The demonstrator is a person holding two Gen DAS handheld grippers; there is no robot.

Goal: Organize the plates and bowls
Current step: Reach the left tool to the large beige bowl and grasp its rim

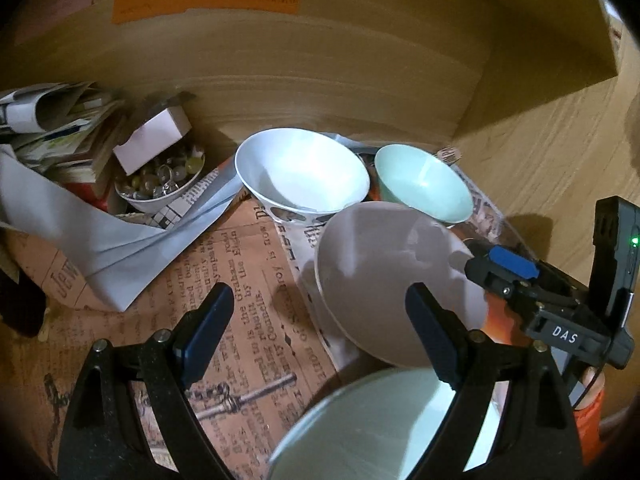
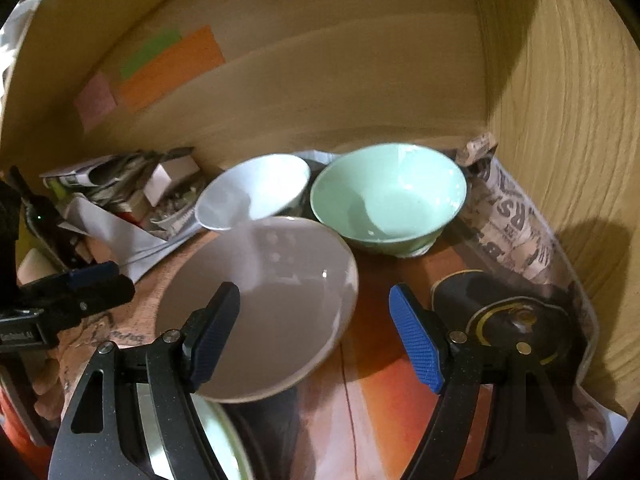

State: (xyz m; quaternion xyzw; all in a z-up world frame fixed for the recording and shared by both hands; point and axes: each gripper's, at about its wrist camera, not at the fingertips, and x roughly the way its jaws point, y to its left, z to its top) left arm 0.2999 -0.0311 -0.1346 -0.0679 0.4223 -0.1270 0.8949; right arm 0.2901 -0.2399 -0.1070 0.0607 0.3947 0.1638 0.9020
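The grey bowl (image 2: 260, 304) sits tipped in the middle of the shelf, leaning up on one side, with its low edge just over the rim of a pale green plate (image 1: 372, 428) at the front. Behind it stand two more bowls side by side: a white bowl (image 2: 256, 192) on the left and a mint green bowl (image 2: 388, 196) on the right, both upright and close to the back wall. The right claw (image 2: 316, 332) is wide open, with one finger over the inside of the grey bowl and the other finger out past its rim, so the rim lies between them but nothing is pinched yet. The left claw (image 1: 320, 332) is wide open too and holds nothing; the grey bowl is just ahead of its right finger. I think the step in hand is picking up the grey bowl so it can go with the other bowls. Next, the right claw needs to slide down a bit more over the rim and then close on it firmly, because a tipped, smooth bowl could slip or knock the plate under it. It is hard to tell if the grey bowl is resting on the plate or only near it, since the picture is blurry there. All this lies on old newspaper (image 1: 224, 280) that lines the shelf, and off to the left there is a small dish of glass beads (image 1: 160, 184) and a pile of folded papers (image 1: 56, 120).
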